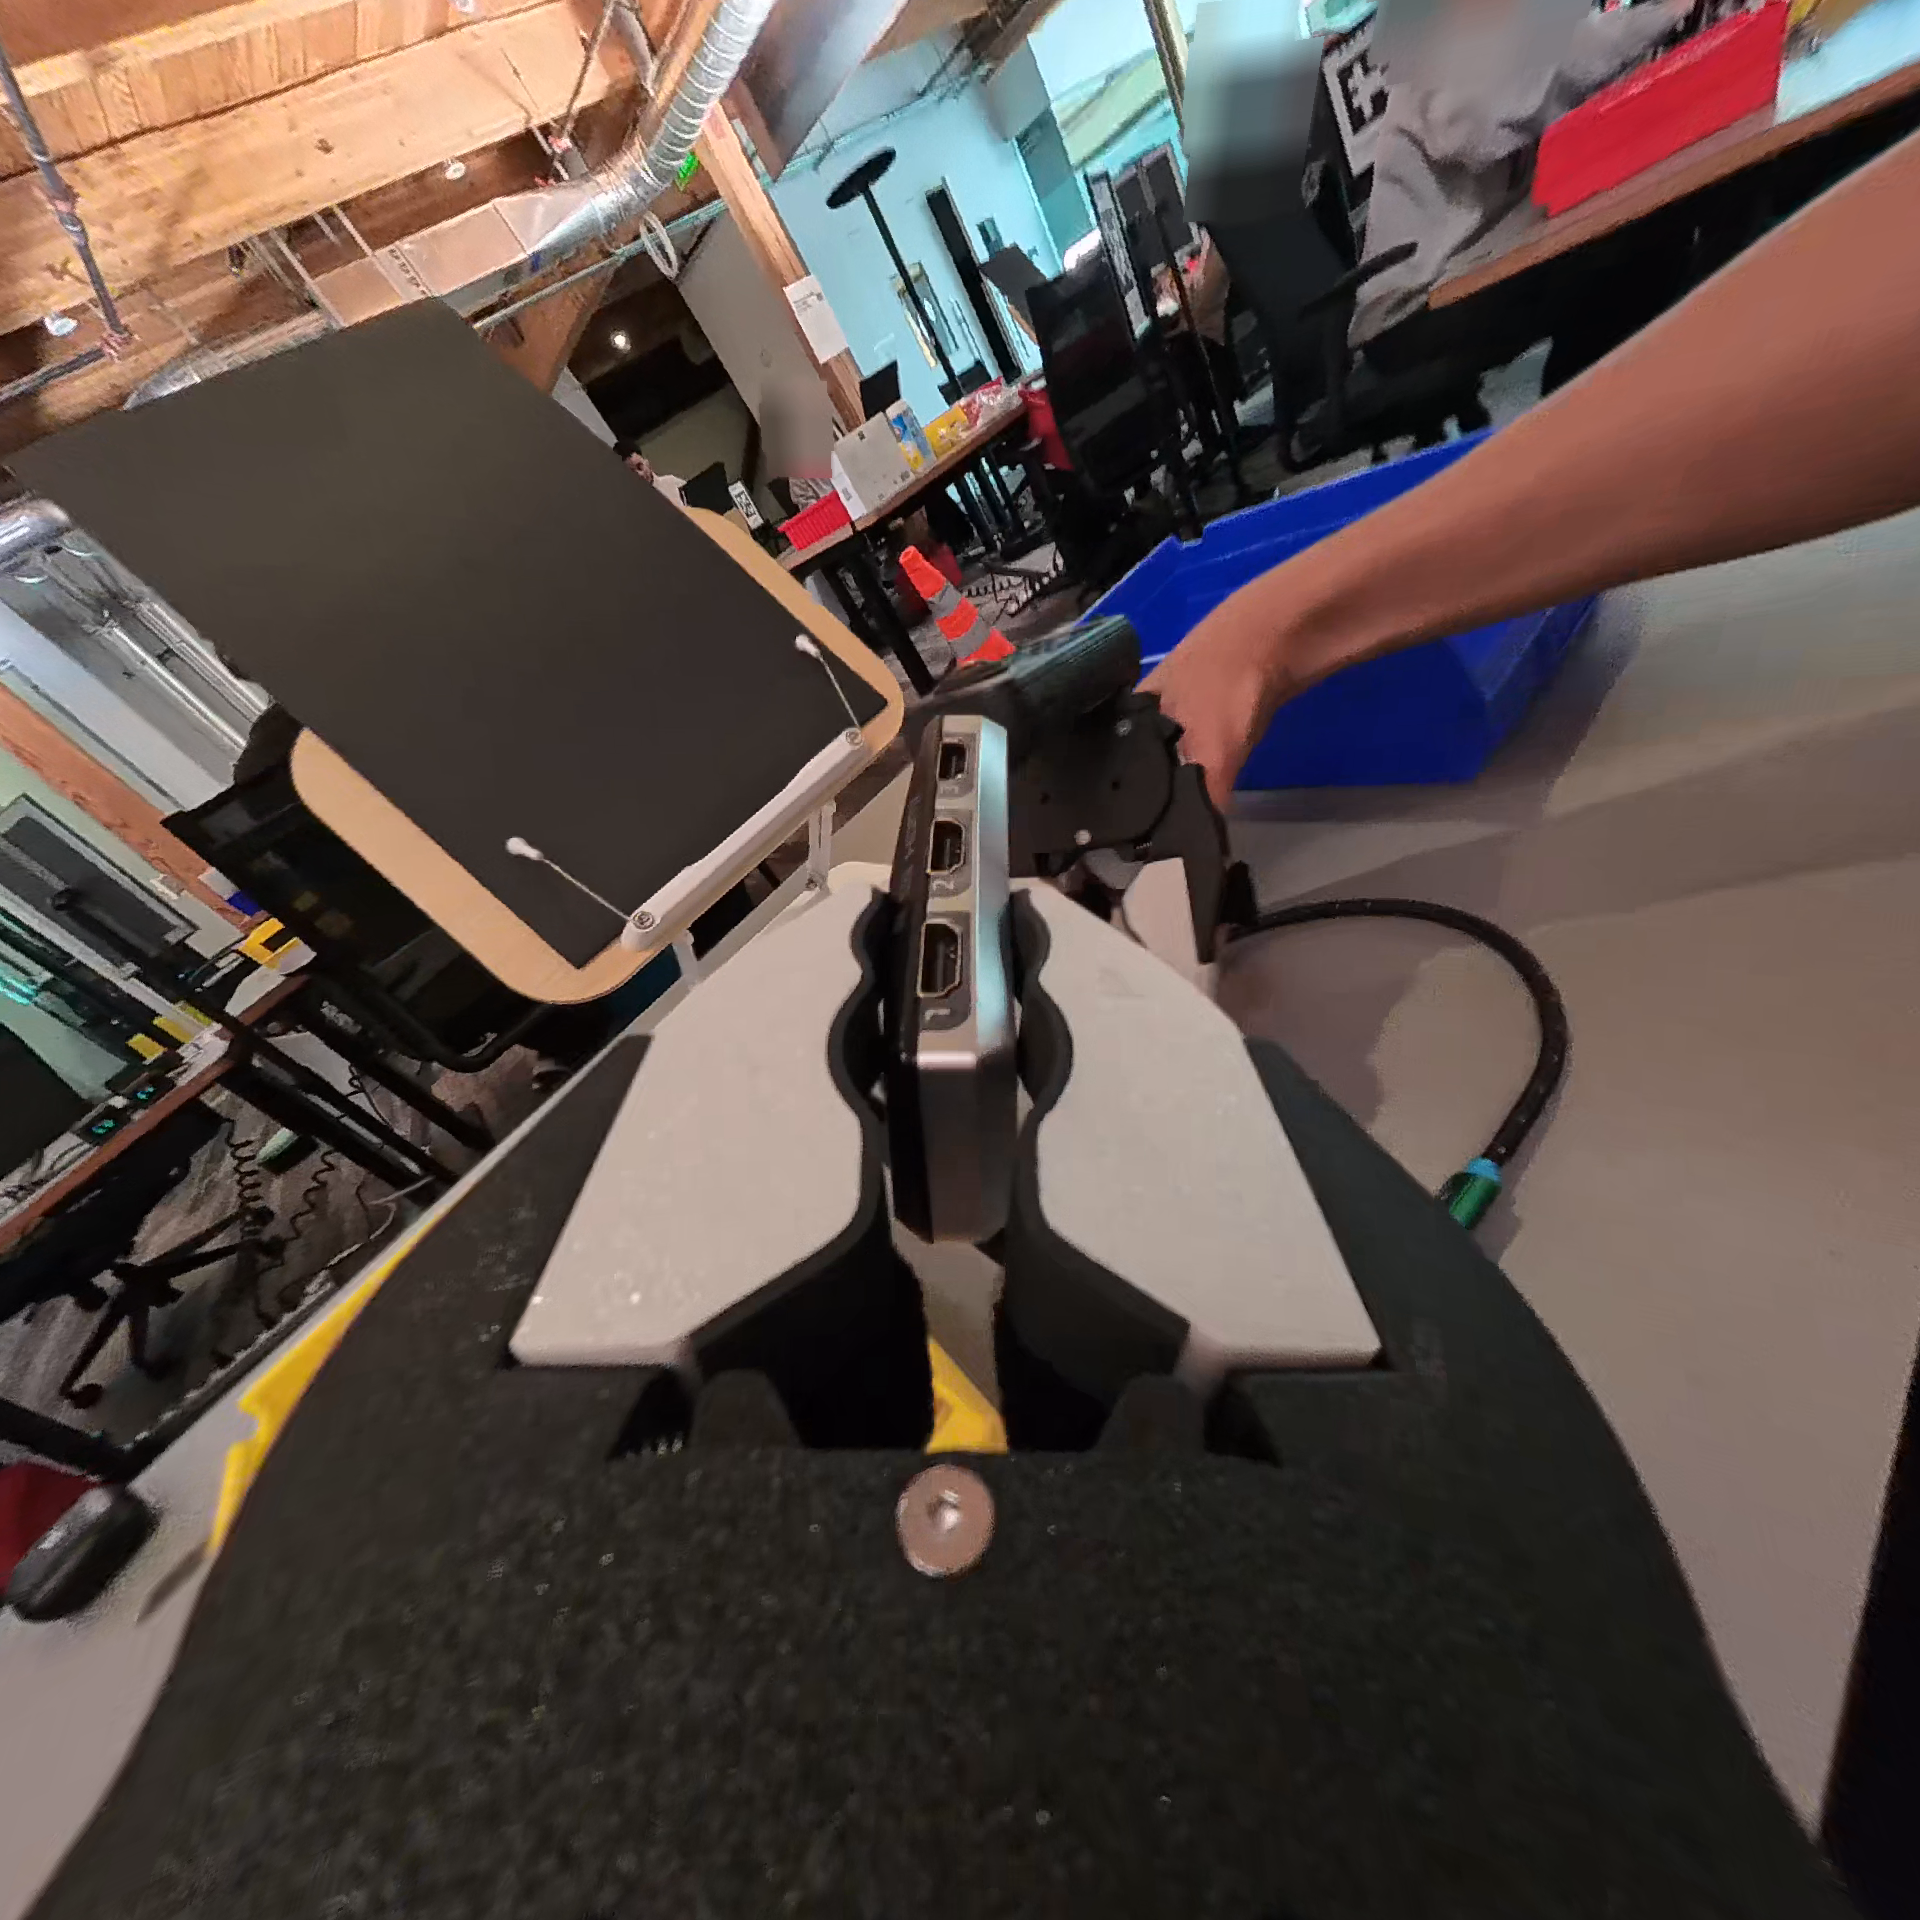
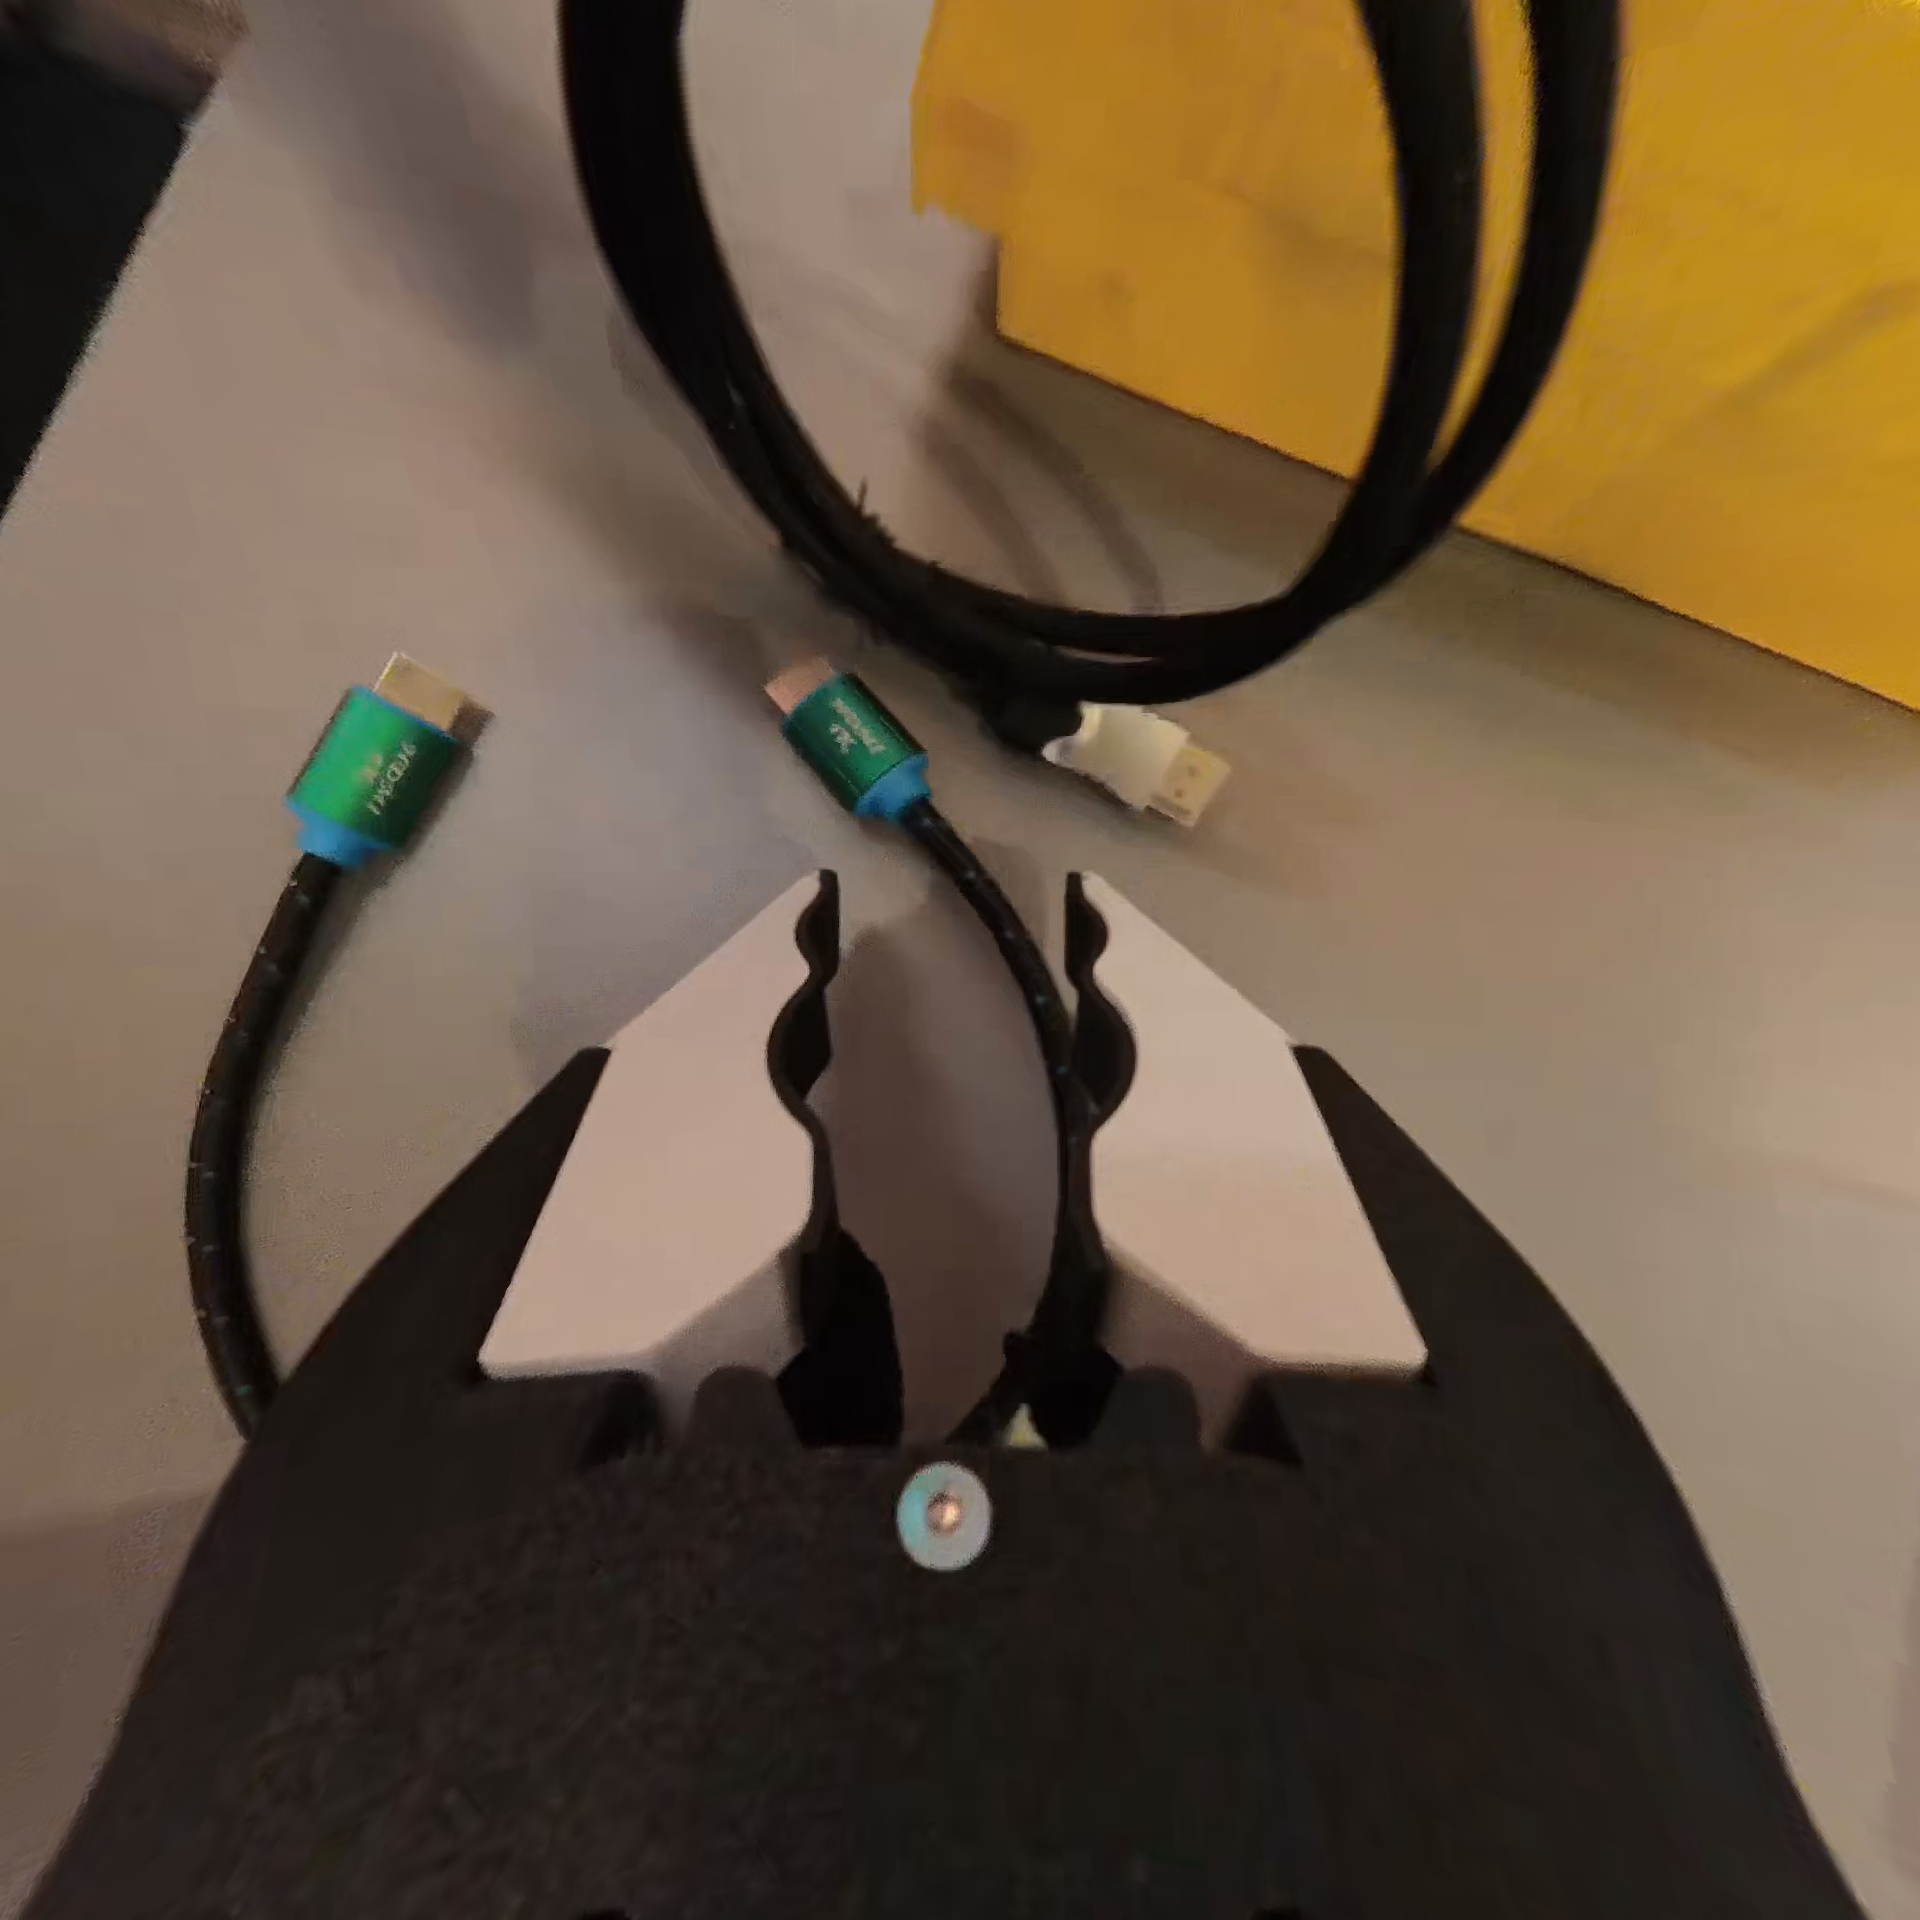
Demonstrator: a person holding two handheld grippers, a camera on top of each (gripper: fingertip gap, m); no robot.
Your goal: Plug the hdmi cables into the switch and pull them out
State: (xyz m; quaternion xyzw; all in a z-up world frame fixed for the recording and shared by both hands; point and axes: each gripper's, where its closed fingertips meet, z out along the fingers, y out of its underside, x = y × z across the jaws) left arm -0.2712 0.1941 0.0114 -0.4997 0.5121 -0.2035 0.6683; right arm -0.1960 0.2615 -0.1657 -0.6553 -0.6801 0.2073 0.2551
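Switch (image 1: 951,1049): a thin grey metal box, held up in the air on its edge. Three ports on its narrow side face us, all empty.
Left gripper (image 1: 948,1039): pinching the switch from both sides, near its lower end.
Right gripper (image 2: 948,935): spread apart, low over the grey table (image 2: 416,436). A black cord runs up between its fingers, but they are not squeezing it.
Middle plug (image 2: 854,746): green with a blue ring, lying flat just past the right fingertips. I think this one is next.
Left plug (image 2: 376,771): same green kind, lying off to the side.
White plug (image 2: 1143,767): lies near the big loops of black cable (image 2: 727,343).
How it will feel: the plugs look small, hard and light. The shiny green part may be slippery. The cords look bendy but a bit springy, so they could tug the plug sideways.
Where to grab: on the flat green sides, not the cord or the metal tip.
Watch out: the switch may twist in the grip when a plug pushes in.
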